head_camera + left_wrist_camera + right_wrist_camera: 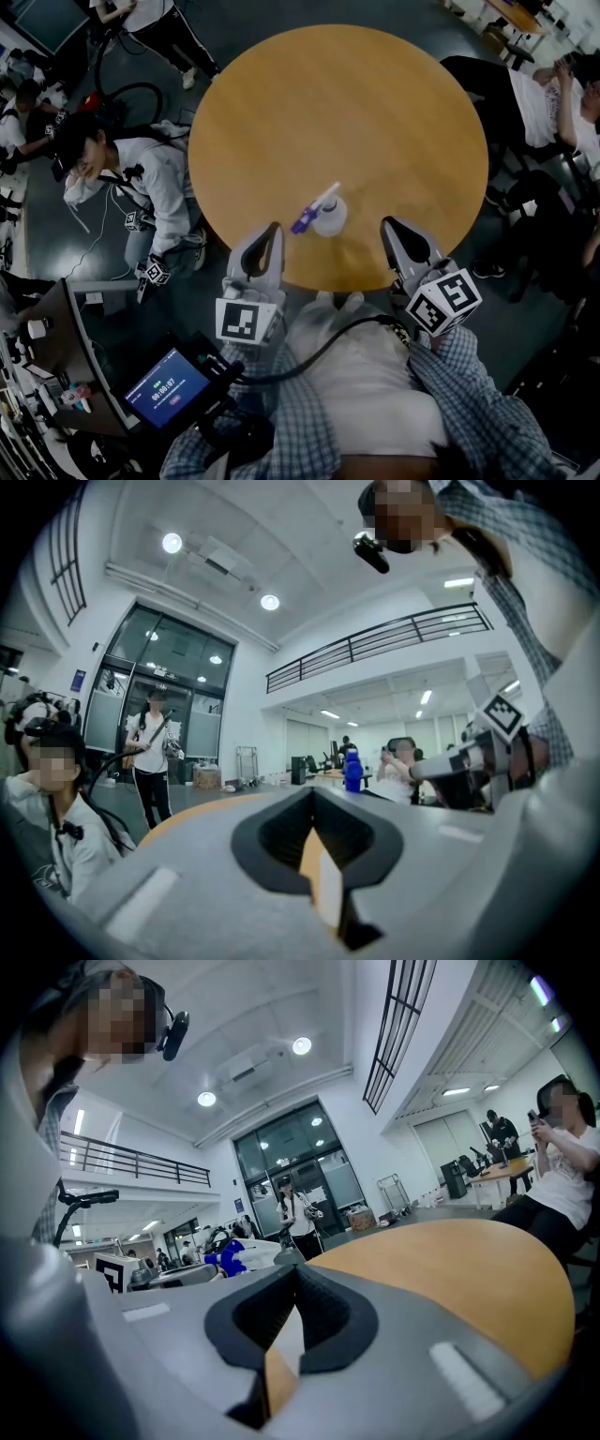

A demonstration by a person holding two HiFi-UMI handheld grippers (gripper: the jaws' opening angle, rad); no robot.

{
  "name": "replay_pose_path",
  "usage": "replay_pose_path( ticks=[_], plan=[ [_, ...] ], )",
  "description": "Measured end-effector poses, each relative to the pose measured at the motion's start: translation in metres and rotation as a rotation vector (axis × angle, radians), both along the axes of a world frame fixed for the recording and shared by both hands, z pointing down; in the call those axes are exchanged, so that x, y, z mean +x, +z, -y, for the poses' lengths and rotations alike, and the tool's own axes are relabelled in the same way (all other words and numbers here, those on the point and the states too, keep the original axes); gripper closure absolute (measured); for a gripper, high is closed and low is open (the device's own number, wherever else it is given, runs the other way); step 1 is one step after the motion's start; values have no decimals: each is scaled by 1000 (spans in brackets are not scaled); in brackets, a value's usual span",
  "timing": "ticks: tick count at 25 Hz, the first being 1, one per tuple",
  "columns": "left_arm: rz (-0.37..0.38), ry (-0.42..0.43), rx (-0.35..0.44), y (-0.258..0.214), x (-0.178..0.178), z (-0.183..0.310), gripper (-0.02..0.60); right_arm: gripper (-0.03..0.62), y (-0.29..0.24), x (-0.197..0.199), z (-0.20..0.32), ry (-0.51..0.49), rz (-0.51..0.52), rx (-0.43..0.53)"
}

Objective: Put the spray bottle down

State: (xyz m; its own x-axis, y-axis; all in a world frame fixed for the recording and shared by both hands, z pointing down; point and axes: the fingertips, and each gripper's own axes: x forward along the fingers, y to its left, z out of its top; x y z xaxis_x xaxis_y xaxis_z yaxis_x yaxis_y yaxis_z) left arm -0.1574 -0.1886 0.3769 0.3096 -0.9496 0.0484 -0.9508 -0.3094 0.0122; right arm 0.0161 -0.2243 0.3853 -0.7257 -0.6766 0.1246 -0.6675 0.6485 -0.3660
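The spray bottle is sitting on the round table, near its closer edge. The left gripper and right gripper are hovering at that edge, flanking the bottle without touching it. One seated person is sitting left of the table and another person is sitting to its right.

A round wooden counter fills the middle of the room. The left hand-held gripper and the right hand-held gripper both reach over its near edge, jaws drawn together, each carrying a cube with square markers. A spray bottle with a clear body and purple nozzle rests on the counter between them, just ahead of their tips and touching neither. Behind the left hand-held gripper a small screen glows. A seated person is off beyond its outer side.
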Motion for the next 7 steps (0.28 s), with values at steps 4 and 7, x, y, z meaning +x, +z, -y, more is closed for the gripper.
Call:
replay_pose_path(
  ticks=[4,7],
  plan=[
    [9,4,11,-3,2,1,578,588,0,-1,-2,0,1,1],
    [10,10,4,1,2,-2,578,588,-2,0,-5,2,6,7]
  ],
)
